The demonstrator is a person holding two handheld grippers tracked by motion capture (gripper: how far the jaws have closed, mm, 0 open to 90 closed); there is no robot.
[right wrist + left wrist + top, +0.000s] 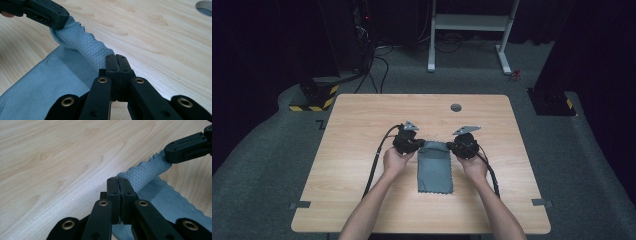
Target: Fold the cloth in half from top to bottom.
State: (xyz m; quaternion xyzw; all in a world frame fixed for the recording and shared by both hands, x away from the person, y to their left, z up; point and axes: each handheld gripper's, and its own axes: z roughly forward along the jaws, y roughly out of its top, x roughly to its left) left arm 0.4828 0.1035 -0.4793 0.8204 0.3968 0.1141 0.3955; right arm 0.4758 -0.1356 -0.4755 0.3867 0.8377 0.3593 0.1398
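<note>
Both grippers, L [416, 145] & R [454, 146], pinch cloth [435, 172] far corners; long axis runs near-far.

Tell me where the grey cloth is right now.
In the high view, the grey cloth lies mid-table between the person's hands, its far corners pinched by the left gripper and right gripper.

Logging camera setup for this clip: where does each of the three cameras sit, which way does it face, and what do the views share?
High view: above the person's side, looking forward and down on the table; forearms, left gripper and right gripper show.
Left gripper view: rides the left gripper, looking along its closed jaws across the cloth toward the right gripper.
Right gripper view: rides the right gripper, facing the left gripper.
Shared: the grey cloth, pinched at two corners.
</note>
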